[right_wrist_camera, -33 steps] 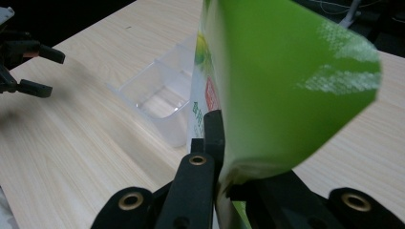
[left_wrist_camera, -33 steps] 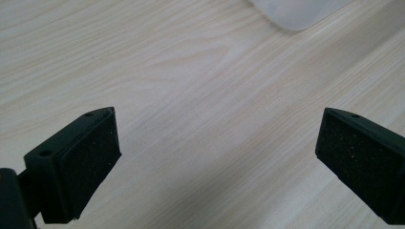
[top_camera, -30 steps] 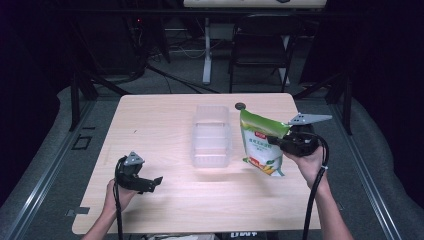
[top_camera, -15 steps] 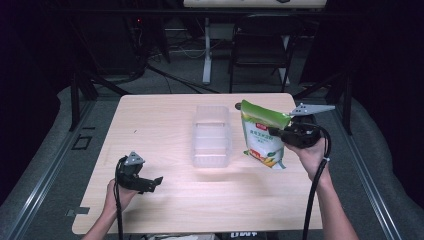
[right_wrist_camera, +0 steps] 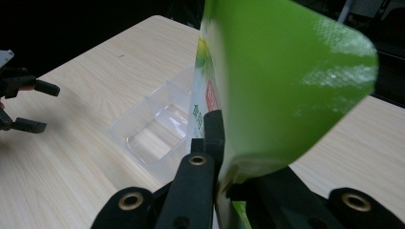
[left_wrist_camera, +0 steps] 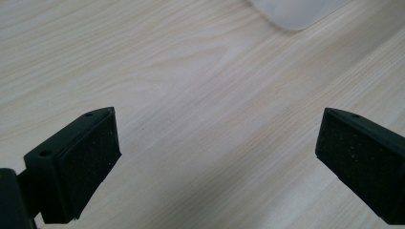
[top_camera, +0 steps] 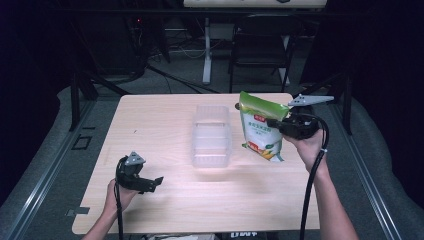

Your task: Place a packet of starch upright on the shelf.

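Observation:
A green and white snack bag [top_camera: 259,129] hangs upright above the table's right side, held by my right gripper [top_camera: 274,125], which is shut on its right edge. In the right gripper view the bag [right_wrist_camera: 277,90] rises close up between the black jaws. A clear plastic tray [top_camera: 211,136] with dividers lies in the table's middle, to the left of the bag; the right gripper view shows the tray [right_wrist_camera: 155,129] below the bag. My left gripper [top_camera: 155,183] rests open near the front left edge, its pads [left_wrist_camera: 90,162] wide apart over bare wood.
The light wood table [top_camera: 150,125] has bare room on its left half and along the front. A dark chair [top_camera: 260,50] and a table leg stand beyond the far edge. Cables trail from both grippers toward the front.
My right gripper has lifted the bag off the table and tipped it upright, moving it slightly up and back. The left gripper has stayed put.

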Available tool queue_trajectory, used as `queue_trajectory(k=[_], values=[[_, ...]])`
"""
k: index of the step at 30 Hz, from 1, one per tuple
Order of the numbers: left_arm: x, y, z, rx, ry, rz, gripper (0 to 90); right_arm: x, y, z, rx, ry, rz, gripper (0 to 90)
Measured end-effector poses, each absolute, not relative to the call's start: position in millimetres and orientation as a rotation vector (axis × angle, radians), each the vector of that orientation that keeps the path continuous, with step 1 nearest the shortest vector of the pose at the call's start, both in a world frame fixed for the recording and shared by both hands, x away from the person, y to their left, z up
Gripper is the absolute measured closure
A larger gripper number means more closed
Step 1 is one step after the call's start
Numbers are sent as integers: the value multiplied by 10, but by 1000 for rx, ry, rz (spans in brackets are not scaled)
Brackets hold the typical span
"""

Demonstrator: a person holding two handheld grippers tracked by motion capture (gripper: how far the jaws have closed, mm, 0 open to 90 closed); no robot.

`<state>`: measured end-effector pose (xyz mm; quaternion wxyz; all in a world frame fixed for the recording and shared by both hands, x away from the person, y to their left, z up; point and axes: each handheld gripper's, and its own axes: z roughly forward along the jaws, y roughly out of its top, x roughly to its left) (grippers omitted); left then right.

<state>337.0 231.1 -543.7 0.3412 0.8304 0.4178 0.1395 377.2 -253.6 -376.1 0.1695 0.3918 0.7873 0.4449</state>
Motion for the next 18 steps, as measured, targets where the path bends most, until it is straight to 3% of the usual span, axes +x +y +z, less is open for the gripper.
queue_trajectory(k=[18], values=[[3368,2306,-5436,2160,1084,364,10,3912,-2312,-3607,1062,2248,1287,900]])
